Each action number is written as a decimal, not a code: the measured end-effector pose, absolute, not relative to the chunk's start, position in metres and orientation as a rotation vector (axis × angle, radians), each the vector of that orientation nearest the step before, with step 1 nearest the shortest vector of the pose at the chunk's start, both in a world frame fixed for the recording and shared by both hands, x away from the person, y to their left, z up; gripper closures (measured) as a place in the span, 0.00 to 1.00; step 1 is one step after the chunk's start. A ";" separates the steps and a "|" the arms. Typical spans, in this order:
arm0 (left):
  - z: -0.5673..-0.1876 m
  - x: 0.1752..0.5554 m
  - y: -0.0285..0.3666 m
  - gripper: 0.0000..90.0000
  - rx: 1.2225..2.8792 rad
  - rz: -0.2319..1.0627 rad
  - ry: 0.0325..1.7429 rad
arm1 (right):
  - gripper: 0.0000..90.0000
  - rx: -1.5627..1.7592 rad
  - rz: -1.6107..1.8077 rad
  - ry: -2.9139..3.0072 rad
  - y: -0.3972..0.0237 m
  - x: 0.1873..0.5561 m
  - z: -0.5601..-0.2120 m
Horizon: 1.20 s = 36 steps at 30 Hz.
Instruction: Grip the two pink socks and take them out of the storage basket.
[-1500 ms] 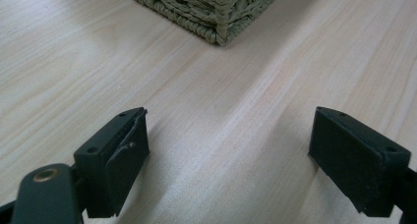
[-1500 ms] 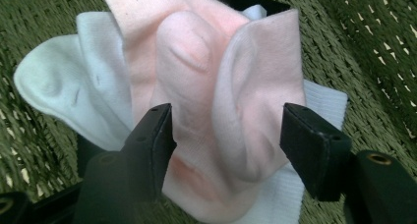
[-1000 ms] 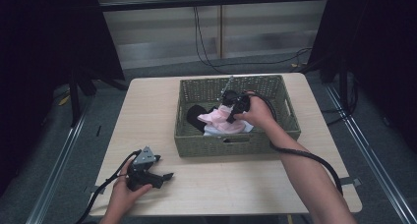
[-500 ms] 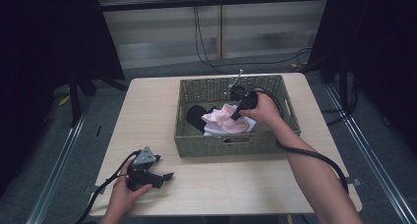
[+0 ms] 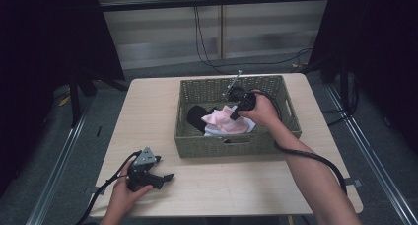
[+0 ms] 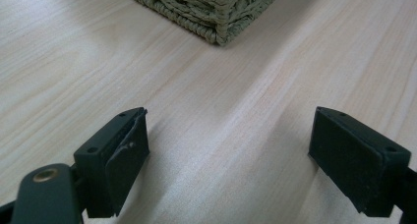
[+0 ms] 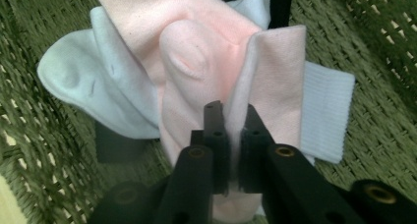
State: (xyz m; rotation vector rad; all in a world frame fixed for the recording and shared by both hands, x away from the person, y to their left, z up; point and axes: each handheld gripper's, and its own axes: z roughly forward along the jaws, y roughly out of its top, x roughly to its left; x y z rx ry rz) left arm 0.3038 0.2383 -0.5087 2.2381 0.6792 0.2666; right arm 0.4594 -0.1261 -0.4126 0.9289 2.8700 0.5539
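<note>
Inside the wicker basket [image 5: 288, 117], right hand-held gripper [image 7: 232, 135] pinches a pink sock [image 7: 196, 62] above white socks [image 7: 74, 81].

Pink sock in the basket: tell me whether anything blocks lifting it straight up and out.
Nothing visible does. The right tool is shut on a fold of the pink sock, which lies on top of the white sock. The basket is open above, with no lid.
</note>
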 end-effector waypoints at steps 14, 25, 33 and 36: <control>-0.509 0.304 0.238 0.16 2.238 0.266 0.679 | 0.68 0.929 0.580 2.862 -0.120 0.460 -0.418; -0.509 0.304 0.238 0.16 2.239 0.267 0.679 | 0.95 0.934 0.552 2.878 -0.122 0.463 -0.412; -0.509 0.304 0.238 0.16 2.241 0.274 0.675 | 0.95 0.983 0.629 2.841 -0.139 0.462 -0.393; -0.509 0.304 0.239 0.16 2.241 0.274 0.675 | 0.95 0.996 0.635 2.838 -0.141 0.462 -0.389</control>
